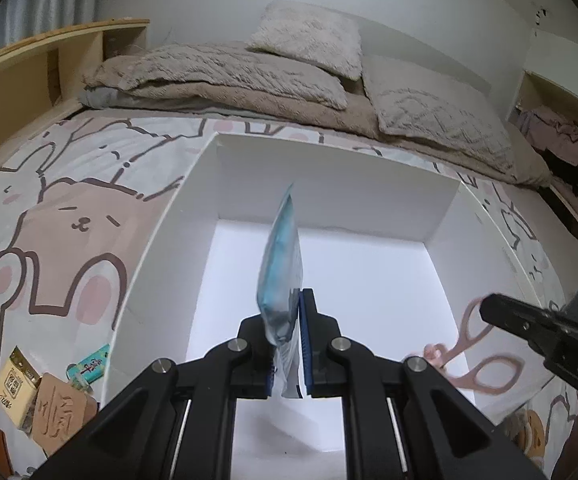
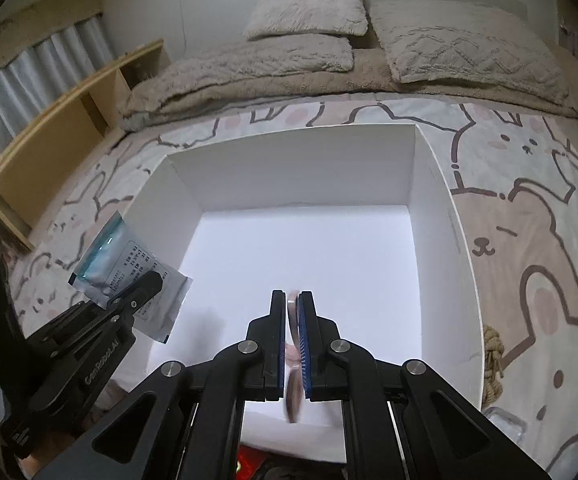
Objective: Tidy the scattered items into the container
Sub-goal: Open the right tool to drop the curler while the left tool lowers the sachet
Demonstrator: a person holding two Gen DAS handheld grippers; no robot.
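Above white box [image 1: 369, 184]: left claw [image 1: 285, 332] grasping blue packet [image 1: 281, 268]; right claw [image 2: 293, 332] clenched on pink scissors [image 1: 485, 356].

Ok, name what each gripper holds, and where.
Left gripper: blue sachet, pinched at its lower end. Right gripper: pink scissors, gripped at the blades.

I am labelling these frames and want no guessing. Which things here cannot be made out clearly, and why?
- Pink scissors, left wrist view: motion-blurred, blades hidden behind the right gripper.
- Pink scissors, right wrist view: seen edge-on between the pads.
- Packet print: too small to read.
- White box near wall: hidden behind gripper bodies.
- Left gripper hides the packet's lower part.
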